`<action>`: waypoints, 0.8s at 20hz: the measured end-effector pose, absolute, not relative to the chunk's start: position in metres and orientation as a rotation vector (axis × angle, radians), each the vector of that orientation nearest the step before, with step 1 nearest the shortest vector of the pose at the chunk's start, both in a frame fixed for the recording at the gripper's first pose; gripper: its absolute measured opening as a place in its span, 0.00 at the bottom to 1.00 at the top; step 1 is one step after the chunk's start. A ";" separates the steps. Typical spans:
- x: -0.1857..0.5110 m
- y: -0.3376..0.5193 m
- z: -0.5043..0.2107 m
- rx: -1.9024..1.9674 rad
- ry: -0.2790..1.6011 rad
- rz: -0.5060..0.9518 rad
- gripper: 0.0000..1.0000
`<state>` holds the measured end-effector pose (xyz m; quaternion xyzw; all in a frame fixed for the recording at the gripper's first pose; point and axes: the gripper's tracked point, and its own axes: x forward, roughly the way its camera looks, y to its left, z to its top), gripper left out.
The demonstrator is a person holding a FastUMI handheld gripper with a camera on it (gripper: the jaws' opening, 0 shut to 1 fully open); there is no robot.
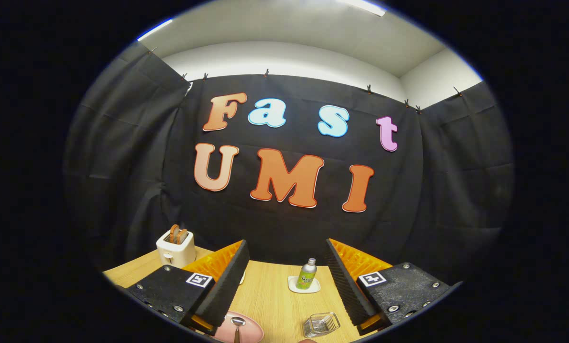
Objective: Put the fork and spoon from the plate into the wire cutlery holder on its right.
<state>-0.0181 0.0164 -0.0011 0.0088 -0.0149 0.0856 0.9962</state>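
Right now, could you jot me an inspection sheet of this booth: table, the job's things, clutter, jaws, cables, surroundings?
Surface: wooden table, bare between the fingers.
Job's things: pink plate with a spoon on it; fork not made out; wire holder right of the plate, looks empty.
Clutter: bottle on a white coaster; toaster holding toast.
Gripper: jaws open, holding nothing.
Cables: nothing seen.
Surroundings: black cloth wall, white ceiling.

We see a wooden table (274, 295). A toaster (175, 249) sits near its far left corner. A bottle (306, 275) stands on a little coaster (304, 285) mid-table. A pink plate (240, 329) and wire cutlery holder (321, 324) sit by the near edge.
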 end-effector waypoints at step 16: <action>-0.025 0.025 -0.086 0.043 0.162 0.322 0.94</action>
